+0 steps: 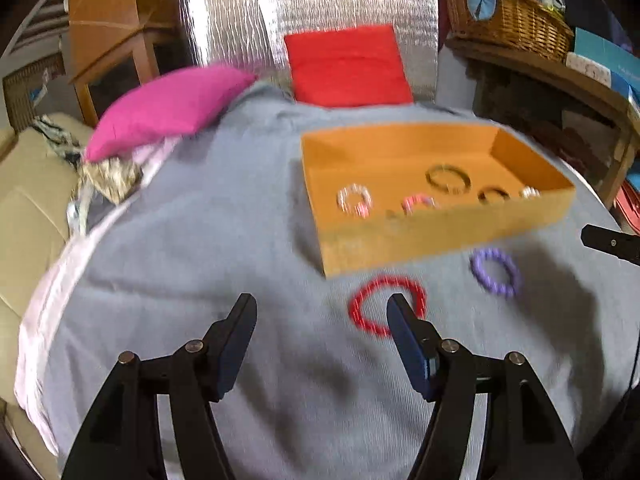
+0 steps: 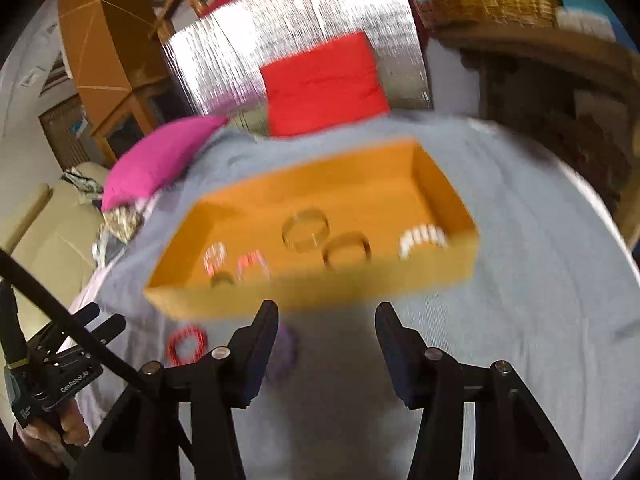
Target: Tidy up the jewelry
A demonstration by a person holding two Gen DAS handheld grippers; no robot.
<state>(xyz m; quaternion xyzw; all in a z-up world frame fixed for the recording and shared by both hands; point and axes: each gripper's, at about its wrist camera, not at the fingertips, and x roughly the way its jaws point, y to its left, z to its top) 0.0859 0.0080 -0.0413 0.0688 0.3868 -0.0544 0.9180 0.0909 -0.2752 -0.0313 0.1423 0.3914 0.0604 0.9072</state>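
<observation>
**With both grippers empty, two bracelets wait outside the box**

While my left gripper [image 1: 322, 312] hangs spread wide with nothing between its black fingers, its right-hand fingertip lies over the near edge of the red beaded bracelet [image 1: 372, 300] on the grey-blue bedspread [image 1: 192, 240]. I judge that the ring sits off to one side of the gap, so closing from here would likely pinch air or flick the ring away across the cloth. The soft fabric could also bunch up into the pads if I press down too hard.

My right gripper [image 2: 326, 312] is likewise wide apart and holds nothing. In its view the purple beaded bracelet [image 2: 285, 350] is half hidden behind the left-hand finger, just beside the red one [image 2: 187, 344], so I cannot line it up cleanly from this angle. Both views are smeared with motion, which makes judging the rings' exact edges harder. The two tools are near each other here, and I think reaching for neighbouring rings together risks a knock.

Just beyond the bracelets stands the shallow orange cardboard box [image 1: 400, 240], with several bangles and beaded rings lying on its floor. Its near wall rises between the loose rings and that floor; a low carry could catch it and shove the light box.

Farther off, a magenta pillow [image 1: 168, 108] and a red cushion [image 1: 348, 66] lie at the bed's far end.
</observation>
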